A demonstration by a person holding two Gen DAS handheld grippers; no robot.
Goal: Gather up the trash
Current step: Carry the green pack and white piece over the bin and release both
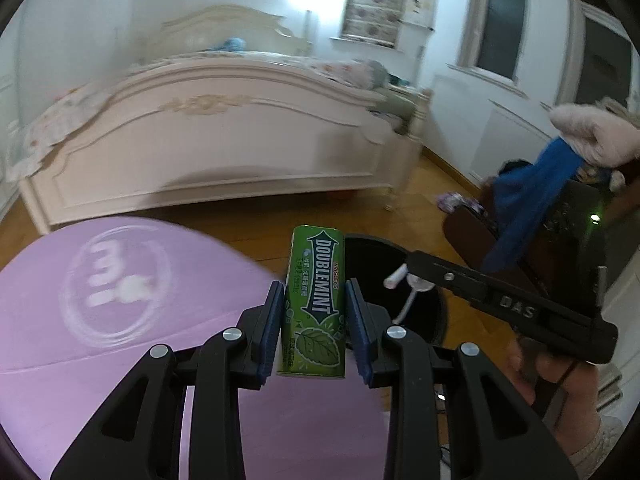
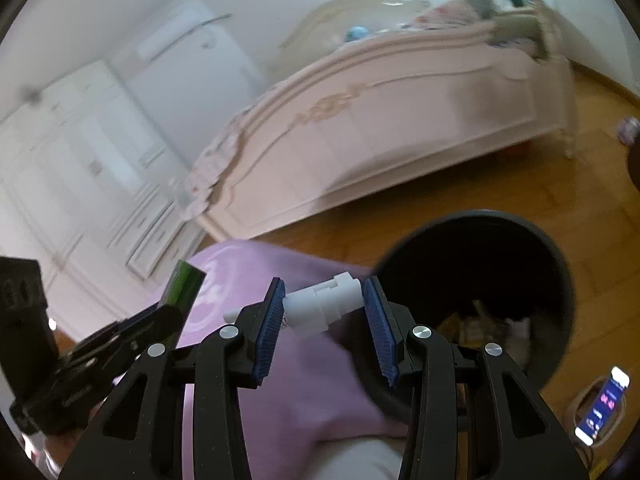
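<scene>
My left gripper (image 1: 316,316) is shut on a green Doublemint gum box (image 1: 316,304), held upright above a purple cushion (image 1: 120,304). The box also shows edge-on in the right wrist view (image 2: 185,284), with the left gripper (image 2: 120,340) below it. My right gripper (image 2: 324,312) is shut on a small white plastic piece (image 2: 324,308), held between the purple cushion (image 2: 288,380) and a black trash bin (image 2: 480,280). The right gripper also shows in the left wrist view (image 1: 404,276), over the black bin (image 1: 380,256). Some trash lies inside the bin.
A pink bed (image 1: 224,140) stands across the wooden floor (image 1: 420,184). White wardrobes (image 2: 80,168) line the left wall. A lit phone (image 2: 604,408) lies on the floor right of the bin. A blue cloth (image 1: 528,204) hangs at the right.
</scene>
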